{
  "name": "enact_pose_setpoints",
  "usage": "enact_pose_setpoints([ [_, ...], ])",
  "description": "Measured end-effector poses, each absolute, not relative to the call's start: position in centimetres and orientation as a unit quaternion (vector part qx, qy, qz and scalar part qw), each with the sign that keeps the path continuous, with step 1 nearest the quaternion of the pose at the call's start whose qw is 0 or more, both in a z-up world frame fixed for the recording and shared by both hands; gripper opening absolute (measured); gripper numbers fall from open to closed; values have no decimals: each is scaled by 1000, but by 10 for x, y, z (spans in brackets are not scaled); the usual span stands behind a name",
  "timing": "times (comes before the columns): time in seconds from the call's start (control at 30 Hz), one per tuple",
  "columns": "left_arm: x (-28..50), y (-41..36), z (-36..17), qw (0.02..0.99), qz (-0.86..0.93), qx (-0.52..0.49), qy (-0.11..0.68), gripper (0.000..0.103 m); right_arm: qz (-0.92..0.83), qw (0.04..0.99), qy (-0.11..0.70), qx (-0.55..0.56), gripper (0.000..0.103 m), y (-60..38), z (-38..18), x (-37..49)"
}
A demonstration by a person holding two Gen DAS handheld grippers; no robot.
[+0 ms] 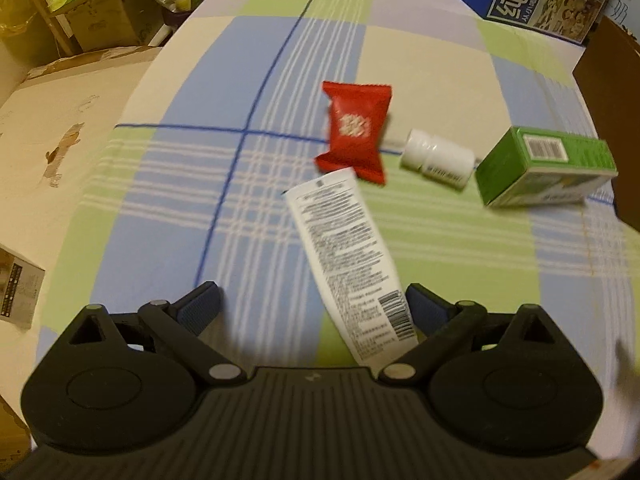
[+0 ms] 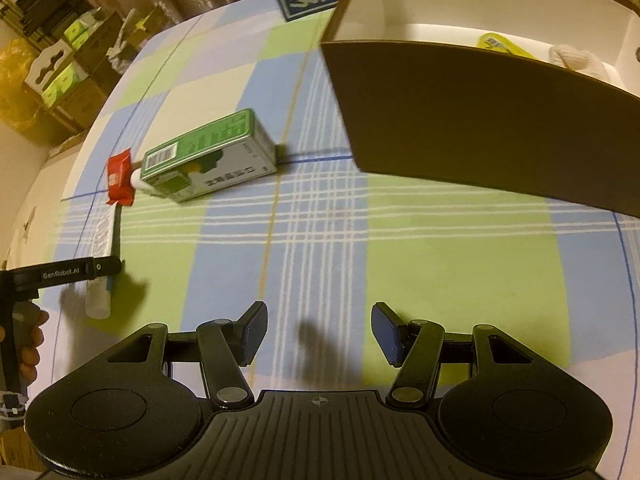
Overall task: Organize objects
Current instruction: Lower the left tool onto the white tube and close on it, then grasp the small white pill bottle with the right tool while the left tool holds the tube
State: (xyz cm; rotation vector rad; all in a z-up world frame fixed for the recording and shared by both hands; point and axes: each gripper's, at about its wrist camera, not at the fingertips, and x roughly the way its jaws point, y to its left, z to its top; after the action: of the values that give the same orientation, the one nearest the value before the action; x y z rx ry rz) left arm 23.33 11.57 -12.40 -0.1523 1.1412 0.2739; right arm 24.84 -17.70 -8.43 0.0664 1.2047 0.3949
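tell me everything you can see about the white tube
The white tube lies flat on the checked cloth, back side up, covered in small black print with a barcode near its wide crimped end. That end reaches between the open left tongs, close beside the right finger; contact is unclear. Its far end sits right by the red packet. It looks like soft plastic.

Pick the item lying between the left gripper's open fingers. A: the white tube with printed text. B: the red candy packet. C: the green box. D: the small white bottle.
A: in the left wrist view the white tube runs back between the spread fingers of the left gripper, while the red candy packet, small white bottle and green box lie farther ahead on the checked cloth.
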Motion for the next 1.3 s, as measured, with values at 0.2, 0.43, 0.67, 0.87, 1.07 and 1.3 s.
enact_pose_setpoints([
  [0.2, 224, 120, -119, 838, 124, -67, 527, 76, 206, 800, 563, 18, 55, -159, -86, 244],
  [0.43, 218, 126, -113, 850, 109, -61, 512, 34, 250, 797, 551, -7, 55, -119, -89, 240],
  [0.67, 205, 145, -112, 852, 116, -64, 507, 34, 314, 804, 505, -24, 55, -72, -88, 242],
  [0.87, 204, 163, -112, 851, 127, -71, 505, 35, 366, 811, 447, -86, 40, -24, -87, 247],
  [1.07, 213, 173, -112, 850, 130, -76, 504, 35, 395, 812, 397, -166, 38, 21, -90, 261],
  [1.3, 222, 180, -113, 848, 131, -81, 508, 35, 409, 783, 373, -284, 38, 63, -113, 280],
])
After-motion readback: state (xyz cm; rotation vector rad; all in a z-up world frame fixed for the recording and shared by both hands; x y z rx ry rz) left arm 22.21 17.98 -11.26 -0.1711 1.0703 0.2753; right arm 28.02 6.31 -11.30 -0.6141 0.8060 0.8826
